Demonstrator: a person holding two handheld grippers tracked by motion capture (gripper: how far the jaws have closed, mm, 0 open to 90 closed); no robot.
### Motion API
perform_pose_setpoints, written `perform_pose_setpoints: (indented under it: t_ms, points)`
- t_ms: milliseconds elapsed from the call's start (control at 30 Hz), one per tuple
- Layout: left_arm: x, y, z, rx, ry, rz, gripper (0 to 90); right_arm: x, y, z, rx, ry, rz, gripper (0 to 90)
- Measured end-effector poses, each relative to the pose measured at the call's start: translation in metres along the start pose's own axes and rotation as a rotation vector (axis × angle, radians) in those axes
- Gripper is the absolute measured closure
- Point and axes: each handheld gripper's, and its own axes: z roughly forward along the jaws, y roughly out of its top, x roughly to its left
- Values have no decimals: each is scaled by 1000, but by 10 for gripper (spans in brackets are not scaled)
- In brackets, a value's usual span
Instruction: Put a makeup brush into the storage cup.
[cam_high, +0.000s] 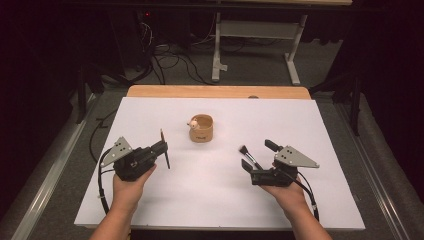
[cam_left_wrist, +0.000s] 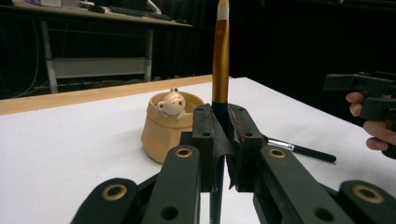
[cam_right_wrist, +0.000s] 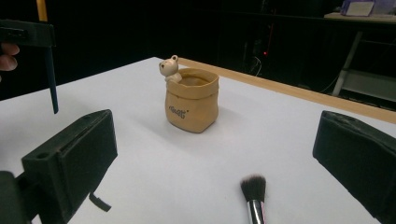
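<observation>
A tan ceramic cup (cam_high: 201, 128) with a small bear figure on its rim stands mid-table. In the left gripper view my left gripper (cam_left_wrist: 223, 135) is shut on a slim gold-and-black brush (cam_left_wrist: 220, 56), held upright, its dark handle reaching down below the jaws. In the high view that gripper (cam_high: 161, 149) sits left of the cup. My right gripper (cam_high: 260, 155) stands open to the right of the cup. A black makeup brush (cam_right_wrist: 253, 189) with dark bristles lies on the table between its wide-apart fingers (cam_right_wrist: 74, 158), touching neither.
The white sheet (cam_high: 215, 200) covers a wooden tabletop whose bare edge (cam_high: 220, 91) shows at the back. Beyond it are a desk frame (cam_high: 255, 35) and floor cables (cam_high: 170, 60). Metal rails run along both sides.
</observation>
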Motion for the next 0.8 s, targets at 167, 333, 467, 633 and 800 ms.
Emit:
perform_pose_setpoints:
  t_ms: [167, 333, 467, 633, 800]
  points:
    - [1, 2, 0, -10, 5, -3, 827, -3, 1, -2, 9, -13, -21, 10]
    - [-3, 3, 0, -16, 1, -5, 827, -8, -3, -9, 18, -40, -43, 10]
    - [-5, 4, 2, -19, -6, -6, 827, -11, -8, -14, -3, -53, -43, 10]
    - [-11, 6, 7, -23, -27, -15, 827, -13, -11, -19, -13, -60, -63, 10]
    - [-12, 10, 15, -20, -29, -18, 827, -11, -12, -22, -17, -52, -57, 10]
